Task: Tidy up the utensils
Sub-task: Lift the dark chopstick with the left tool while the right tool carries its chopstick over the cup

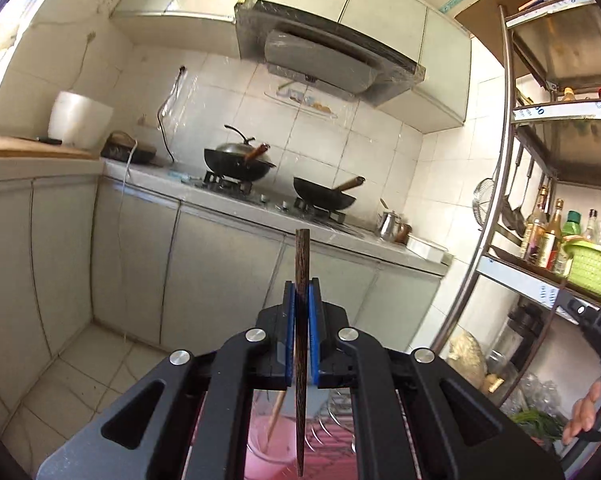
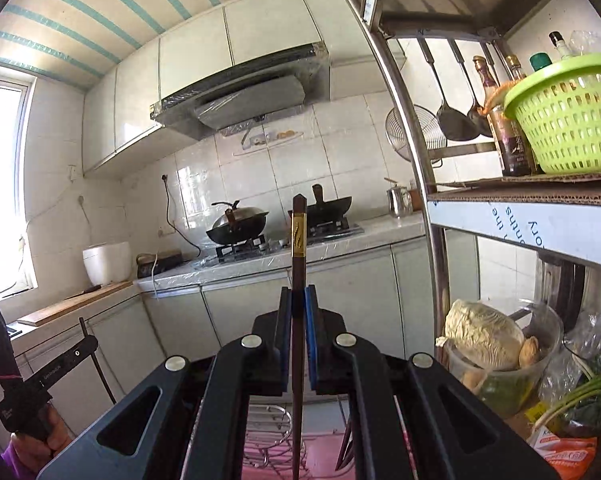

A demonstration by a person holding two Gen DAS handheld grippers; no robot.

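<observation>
In the left wrist view my left gripper (image 1: 301, 294) is shut on a dark wooden chopstick (image 1: 301, 256) that stands upright between its blue pads. Its lower end hangs over a pink cup (image 1: 260, 440) holding another chopstick (image 1: 275, 414). In the right wrist view my right gripper (image 2: 298, 300) is shut on a dark chopstick with a gold band (image 2: 298, 236), also upright. Each gripper shows at the edge of the other's view: the right gripper (image 1: 562, 302) in a hand (image 1: 584, 412), the left gripper (image 2: 90, 344) at lower left.
Ahead runs a counter (image 1: 236, 204) with a stove and two black woks (image 1: 238, 160) (image 1: 324, 196). A steel shelf rack (image 2: 412, 128) stands at the right with a green basket (image 2: 568, 116), bottles and hanging ladles. A wire rack (image 2: 268, 432) lies on a pink tray below.
</observation>
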